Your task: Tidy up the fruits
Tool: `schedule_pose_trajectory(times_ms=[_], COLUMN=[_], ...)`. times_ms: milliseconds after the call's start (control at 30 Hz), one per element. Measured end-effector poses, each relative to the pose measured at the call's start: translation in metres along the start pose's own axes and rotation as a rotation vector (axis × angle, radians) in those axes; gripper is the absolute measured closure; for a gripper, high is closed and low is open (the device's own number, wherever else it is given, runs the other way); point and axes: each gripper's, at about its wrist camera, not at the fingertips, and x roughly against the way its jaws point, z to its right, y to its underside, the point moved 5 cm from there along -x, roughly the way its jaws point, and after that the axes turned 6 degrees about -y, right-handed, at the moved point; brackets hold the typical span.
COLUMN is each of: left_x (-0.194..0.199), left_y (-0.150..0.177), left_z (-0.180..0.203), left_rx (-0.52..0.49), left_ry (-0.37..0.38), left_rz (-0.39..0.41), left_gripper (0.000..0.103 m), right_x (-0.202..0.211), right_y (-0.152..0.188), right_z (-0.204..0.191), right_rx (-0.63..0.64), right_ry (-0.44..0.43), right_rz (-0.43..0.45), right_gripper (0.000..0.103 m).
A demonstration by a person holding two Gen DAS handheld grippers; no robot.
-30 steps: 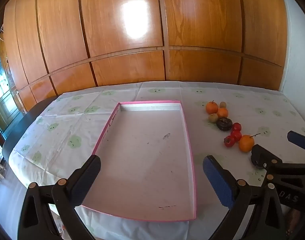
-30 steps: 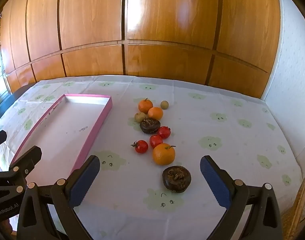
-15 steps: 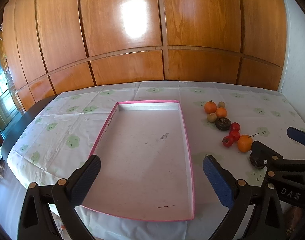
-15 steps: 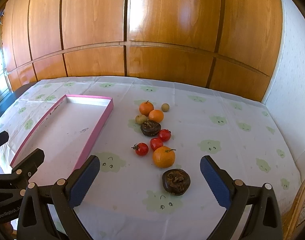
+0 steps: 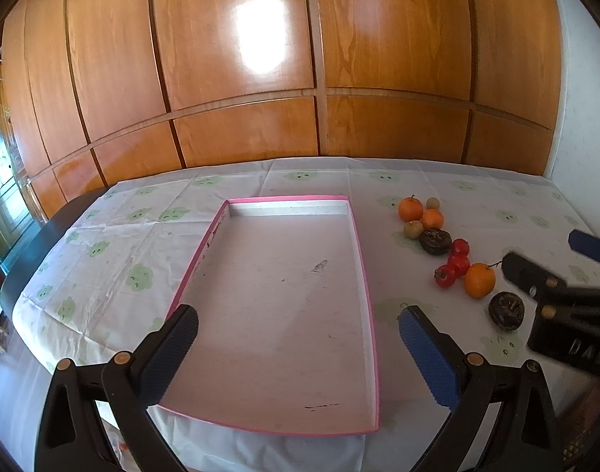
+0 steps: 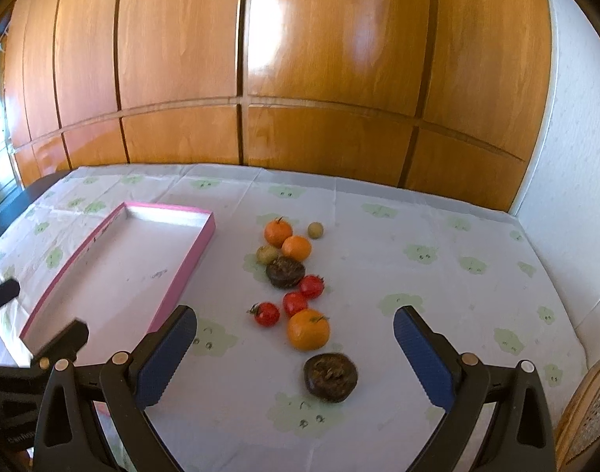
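Observation:
A shallow pink-rimmed tray (image 5: 365,267) lies empty on the table; it also shows in the right wrist view (image 6: 199,244). To its right lies a loose row of fruit: oranges (image 6: 308,329), red tomatoes (image 6: 266,313), small green fruits (image 6: 315,230) and two dark wrinkled fruits (image 6: 330,377). The same fruit shows in the left wrist view (image 5: 479,279). My left gripper (image 5: 296,348) is open and empty over the tray's near end. My right gripper (image 6: 294,348) is open and empty, above the table just short of the nearest dark fruit.
The table has a white cloth with green prints (image 6: 457,295). A wooden panelled wall (image 6: 300,78) stands behind it. A white wall (image 6: 575,137) is on the right. A wicker chair back (image 6: 587,413) is at the near right corner.
The right gripper has moved forward and a little up toward the fruit. The left gripper has shifted only slightly.

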Motion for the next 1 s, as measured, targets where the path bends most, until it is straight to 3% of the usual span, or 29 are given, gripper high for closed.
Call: schedule_pose_trajectory(times_ms=[267,500,600,733,800,867,1000], left_x=[-0.001,-0.003,-0.003,-0.008,-0.015,-0.022,-0.029], left_y=[0.002,0.004,0.005,0.004,0.004,0.004,0.002], left_z=[0.004,0.015,0.025,0.038,0.047,0.058,0.09], left_rx=[-0.006,-0.022,-0.037,-0.059,-0.07,-0.082,-0.135], left_ry=[0.025,0.124,0.182,0.249,0.28,0.328,0.423], left_rz=[-0.012,-0.041,-0.063,-0.096,-0.135,-0.181,-0.236], left_gripper=[0.0,0.0,0.0,0.0,0.003,0.014,0.025], right_x=[0.001,-0.018,-0.032,-0.042,-0.042,-0.041,-0.041], right_y=[-0.034,-0.056,-0.051,-0.047,-0.046,-0.044,-0.04], right_z=[0.041,0.096,0.12,0.143,0.151,0.158,0.162], right_rx=[-0.019,0.002,-0.053,-0.199,-0.237,-0.284,-0.338], right_ry=[0.01,0.068,0.071,0.013,0.008,-0.018,-0.053], right_rz=[0.035,0.049,0.028,-0.018,-0.033,-0.033,-0.024], right_gripper=[0.001,0.001,0.001,0.001,0.001,0.001,0.001])
